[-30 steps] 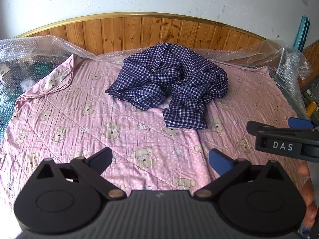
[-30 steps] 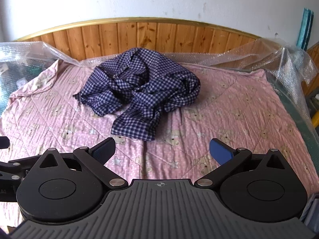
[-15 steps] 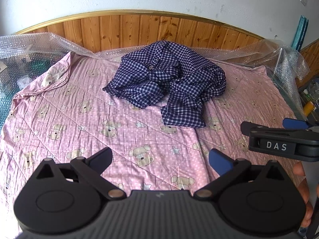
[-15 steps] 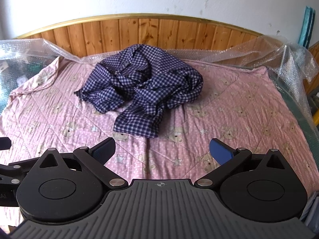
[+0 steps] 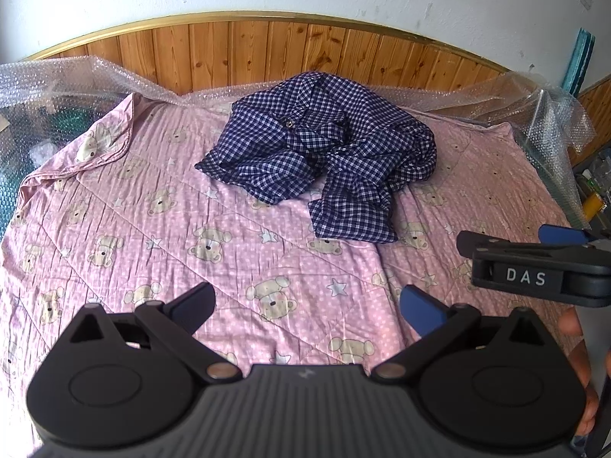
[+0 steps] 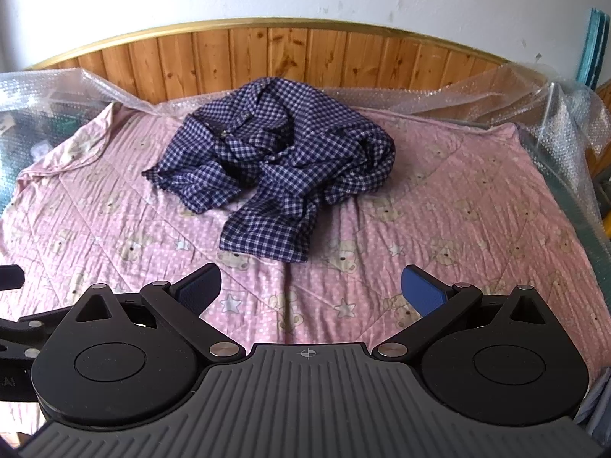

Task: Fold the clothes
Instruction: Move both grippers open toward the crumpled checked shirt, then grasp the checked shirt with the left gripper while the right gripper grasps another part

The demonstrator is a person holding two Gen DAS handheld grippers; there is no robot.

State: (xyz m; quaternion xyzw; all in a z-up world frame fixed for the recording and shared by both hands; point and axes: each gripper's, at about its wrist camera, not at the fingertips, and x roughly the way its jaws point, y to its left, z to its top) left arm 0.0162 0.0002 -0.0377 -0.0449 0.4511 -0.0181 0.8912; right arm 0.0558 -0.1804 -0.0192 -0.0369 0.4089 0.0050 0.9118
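A crumpled navy and white checked shirt [image 5: 324,152] lies in a heap on a pink bear-print quilt [image 5: 152,252], toward the headboard; it also shows in the right wrist view [image 6: 275,168]. My left gripper [image 5: 309,305] is open and empty, held above the quilt's near part, well short of the shirt. My right gripper [image 6: 311,292] is open and empty too, also short of the shirt. The right gripper's side shows at the right of the left wrist view [image 5: 534,267].
A wooden headboard [image 5: 267,49] and white wall stand behind the bed. Bubble wrap [image 5: 542,107] lines the bed's far and side edges. The quilt's far left corner [image 5: 110,141] is folded over. Cluttered items sit off the right edge [image 5: 595,194].
Both grippers have moved slightly forward and tilted; the shirt sits a little lower in both views. The shirt itself has not moved. Both grippers stay open.
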